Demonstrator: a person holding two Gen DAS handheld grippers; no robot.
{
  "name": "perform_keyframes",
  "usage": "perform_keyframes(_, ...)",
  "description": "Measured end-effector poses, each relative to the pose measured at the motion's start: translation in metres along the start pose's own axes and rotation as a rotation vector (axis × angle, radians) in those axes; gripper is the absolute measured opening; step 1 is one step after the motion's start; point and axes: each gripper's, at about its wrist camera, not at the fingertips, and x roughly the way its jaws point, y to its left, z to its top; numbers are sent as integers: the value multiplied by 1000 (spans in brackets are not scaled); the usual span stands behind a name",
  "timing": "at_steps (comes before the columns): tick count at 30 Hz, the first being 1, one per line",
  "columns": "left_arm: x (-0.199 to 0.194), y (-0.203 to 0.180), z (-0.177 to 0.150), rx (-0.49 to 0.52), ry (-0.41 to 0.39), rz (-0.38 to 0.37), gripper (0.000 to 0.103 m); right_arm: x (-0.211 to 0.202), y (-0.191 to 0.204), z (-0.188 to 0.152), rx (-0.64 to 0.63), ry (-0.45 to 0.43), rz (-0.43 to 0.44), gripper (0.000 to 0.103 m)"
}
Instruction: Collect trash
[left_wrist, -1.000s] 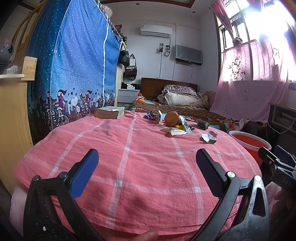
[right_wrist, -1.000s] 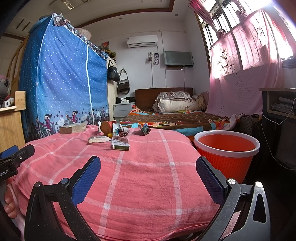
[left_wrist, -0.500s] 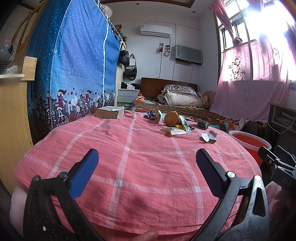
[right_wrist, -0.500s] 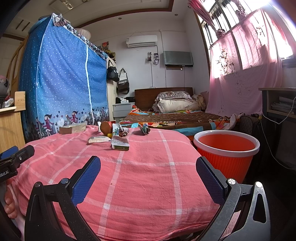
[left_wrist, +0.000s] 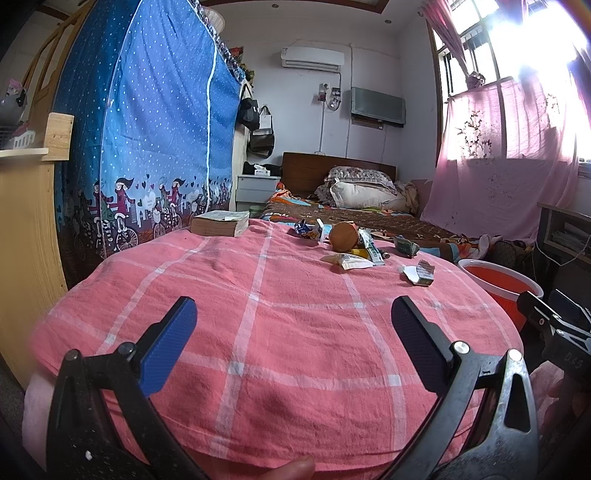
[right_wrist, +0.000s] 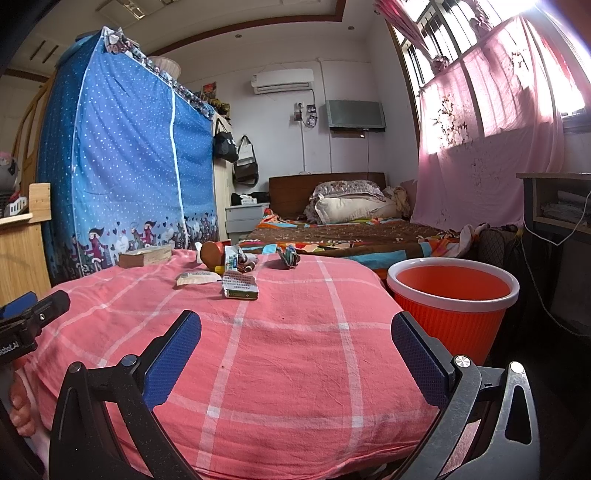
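Observation:
Several pieces of trash lie at the far side of a table under a pink checked cloth (left_wrist: 280, 332): a brown round lump (left_wrist: 343, 236), a white wrapper (left_wrist: 349, 261), a flattened carton (left_wrist: 421, 272) and a blue wrapper (left_wrist: 303, 229). The right wrist view shows the same carton (right_wrist: 240, 285) and white wrapper (right_wrist: 195, 277). My left gripper (left_wrist: 293, 325) hangs open over the near edge with nothing between its fingers. My right gripper (right_wrist: 295, 338) is open too, empty, low over the cloth. An orange bucket with a white rim (right_wrist: 452, 302) stands right of the table.
A thick book (left_wrist: 220, 222) lies at the far left of the cloth. A blue dotted wardrobe cover (left_wrist: 147, 140) stands left, a bed (right_wrist: 347, 236) behind, and a pink curtain (right_wrist: 480, 155) and desk on the right. A wooden shelf (left_wrist: 26, 206) flanks the near left.

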Motion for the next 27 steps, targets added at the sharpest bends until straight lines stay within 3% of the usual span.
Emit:
perform_keyframes(13, 49, -6, 74, 2, -81, -28, 103, 40, 12, 74, -109, -210, 46, 103)
perform_keyframes(18, 70, -8, 92, 19, -111, -38, 103, 65, 13, 86, -124, -220, 72, 103)
perform_keyframes(24, 114, -9, 94, 14, 29, -68, 103, 94, 14, 76, -118, -111, 102, 103)
perform_keyframes(27, 143, -10, 85, 9, 178, -86, 103, 108, 16, 71, -126, -25, 117, 103)
